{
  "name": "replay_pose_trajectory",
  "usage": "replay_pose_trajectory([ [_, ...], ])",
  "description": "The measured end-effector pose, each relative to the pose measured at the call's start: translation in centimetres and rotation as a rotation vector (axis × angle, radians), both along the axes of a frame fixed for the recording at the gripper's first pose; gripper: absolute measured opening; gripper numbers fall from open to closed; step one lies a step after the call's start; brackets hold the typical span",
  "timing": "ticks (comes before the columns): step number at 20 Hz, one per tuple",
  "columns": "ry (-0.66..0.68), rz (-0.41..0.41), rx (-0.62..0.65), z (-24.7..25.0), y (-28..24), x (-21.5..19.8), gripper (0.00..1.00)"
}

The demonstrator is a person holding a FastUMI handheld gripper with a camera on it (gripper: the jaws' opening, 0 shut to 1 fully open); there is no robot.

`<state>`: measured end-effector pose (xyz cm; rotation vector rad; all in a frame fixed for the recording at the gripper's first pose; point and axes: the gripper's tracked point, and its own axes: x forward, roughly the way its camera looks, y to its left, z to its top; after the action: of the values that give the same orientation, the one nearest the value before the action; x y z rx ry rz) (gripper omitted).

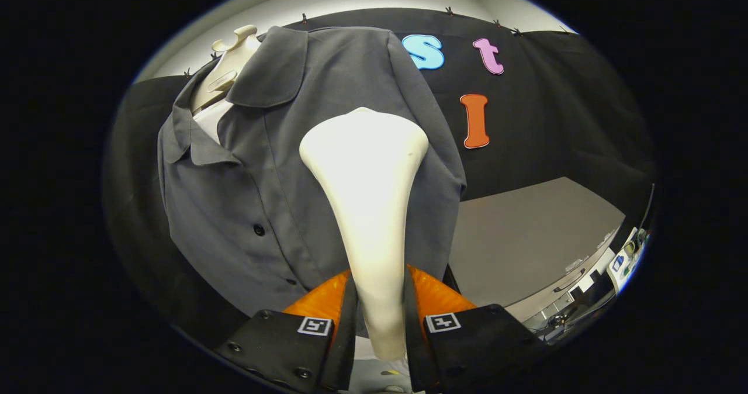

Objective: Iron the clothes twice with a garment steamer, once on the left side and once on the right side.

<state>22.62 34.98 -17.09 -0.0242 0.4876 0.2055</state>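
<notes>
My hand-held gripper (378,315) has both fingers clamped on the slim handle of a cream plastic garment steamer (367,172). Its wide head rises against the front of a dark grey collared button-up shirt (245,207), which hangs on a cream mannequin torso (225,75).

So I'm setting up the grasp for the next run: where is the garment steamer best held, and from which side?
By its narrow handle, from behind and below, as the gripper has it now: fingers either side. The body widens to a head facing the grey shirt, which must stay free.
</notes>
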Motion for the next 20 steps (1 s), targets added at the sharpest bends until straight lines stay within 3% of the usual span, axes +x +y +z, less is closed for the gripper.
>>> replay_pose_trajectory([
  [13, 0.100, 0.046, -0.028, -4.9, -1.4, -1.4, 0.45],
  [20, 0.197, 0.050, -0.061, -9.9, -2.4, -2.5, 0.45],
])
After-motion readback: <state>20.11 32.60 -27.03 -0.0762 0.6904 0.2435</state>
